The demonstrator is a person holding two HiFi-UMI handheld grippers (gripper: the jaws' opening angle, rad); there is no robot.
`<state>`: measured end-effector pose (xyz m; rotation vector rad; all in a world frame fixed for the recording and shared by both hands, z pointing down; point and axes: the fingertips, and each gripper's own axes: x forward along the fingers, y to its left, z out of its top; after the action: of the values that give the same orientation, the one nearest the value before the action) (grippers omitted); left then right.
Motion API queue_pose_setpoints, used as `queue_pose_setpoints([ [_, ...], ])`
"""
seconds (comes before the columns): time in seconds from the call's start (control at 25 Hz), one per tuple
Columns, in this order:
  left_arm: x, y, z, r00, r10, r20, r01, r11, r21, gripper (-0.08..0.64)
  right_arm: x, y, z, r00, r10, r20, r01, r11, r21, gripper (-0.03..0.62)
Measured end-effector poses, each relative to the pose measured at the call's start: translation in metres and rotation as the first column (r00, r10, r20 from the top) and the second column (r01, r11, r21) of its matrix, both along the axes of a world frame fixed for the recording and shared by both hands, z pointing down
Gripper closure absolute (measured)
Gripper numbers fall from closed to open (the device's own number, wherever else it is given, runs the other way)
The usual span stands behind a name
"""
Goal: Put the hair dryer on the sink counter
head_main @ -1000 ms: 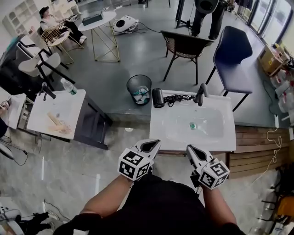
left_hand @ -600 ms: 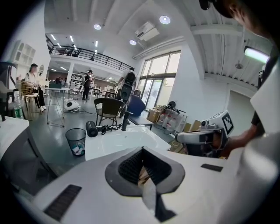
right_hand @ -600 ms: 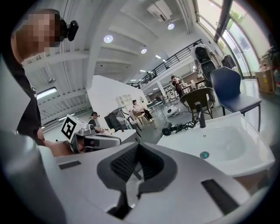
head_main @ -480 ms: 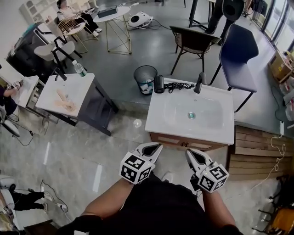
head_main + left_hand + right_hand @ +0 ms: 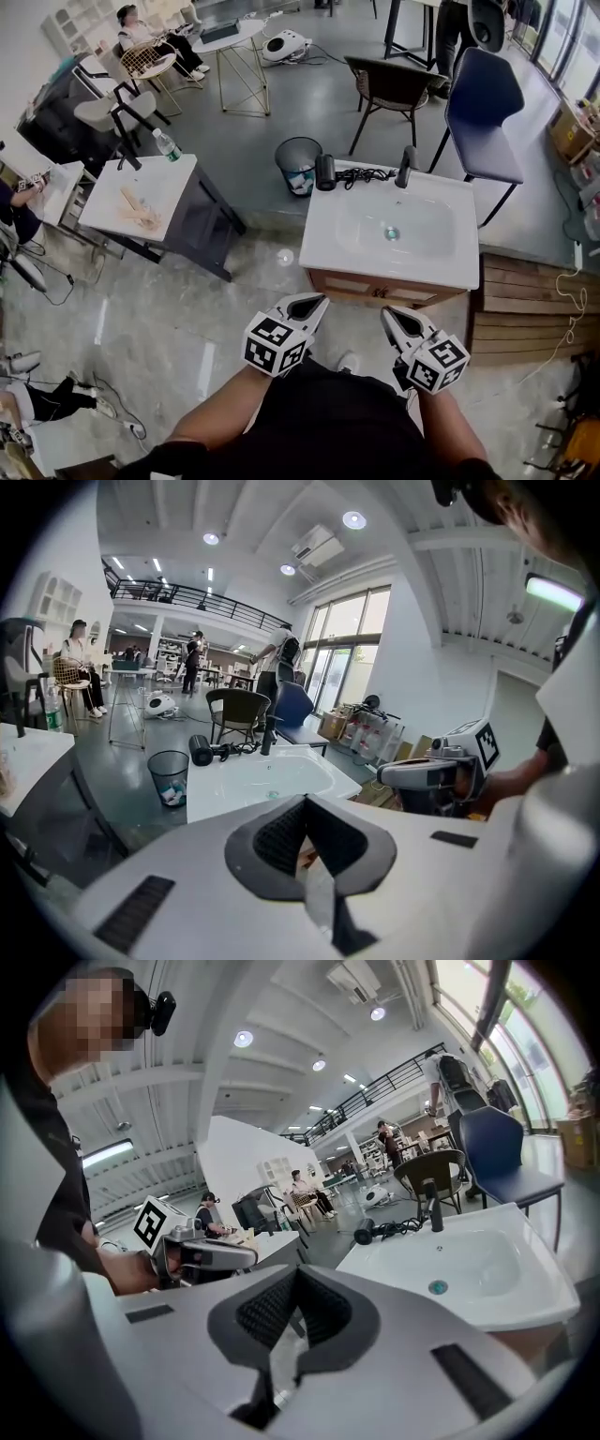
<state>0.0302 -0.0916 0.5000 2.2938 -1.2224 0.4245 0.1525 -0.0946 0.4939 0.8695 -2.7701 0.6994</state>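
**Stepping back from the sink with the dryer lying on top**

Comparing the head view with the one from a second ago, we see that the sink tabletop point(image 5: 394, 270) has slid up the frame. Its near edge then lay just ahead of our claw tips. Now a strip of pale floor point(image 5: 281, 281) separates them, so we have backed away from it.

The hair dryer point(image 5: 325, 172) has not moved with us. It lies at the far left corner of the tabletop, in the upper middle of the head view. Its dark cord point(image 5: 364, 174) is bunched between it and the faucet point(image 5: 405, 167). The waste bin point(image 5: 297, 165) stands on the floor just left of it.

The left claw point(image 5: 314, 302) and the right claw point(image 5: 389, 314) sit low in the frame, side by side and well apart from the sink. In each gripper view the ribbed pads meet with nothing between them, so both claws are closed and empty.

We judge that the placing is already done. The dryer rests on the tabletop with neither claw near it, and the step back looks like us clearing off. Its nozzle end lies close to the left edge above the bin, so a tug on the cord could tip it over. From this far off we cannot tell how much of it overhangs.
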Motion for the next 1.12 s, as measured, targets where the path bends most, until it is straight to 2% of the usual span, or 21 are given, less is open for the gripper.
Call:
queue_pose_setpoints([
  [0.28, -0.017, -0.020, -0.019, 0.998, 0.064, 0.008, -0.064, 0.997, 0.040, 0.558, -0.023, -0.009, -0.005, 0.998, 0.056, -0.013, -0.056, 0.998, 0.000, 0.591],
  [0.56, -0.036, -0.025, -0.016, 0.995, 0.102, -0.002, -0.102, 0.994, 0.026, 0.558, -0.047, -0.007, -0.008, 0.994, 0.105, -0.031, -0.104, 0.994, 0.032, 0.591],
  [1.12, -0.052, -0.024, -0.010, 0.988, 0.153, 0.000, -0.153, 0.988, 0.018, 0.558, -0.061, -0.005, 0.005, 0.986, 0.162, -0.047, -0.163, 0.987, -0.008, 0.591],
])
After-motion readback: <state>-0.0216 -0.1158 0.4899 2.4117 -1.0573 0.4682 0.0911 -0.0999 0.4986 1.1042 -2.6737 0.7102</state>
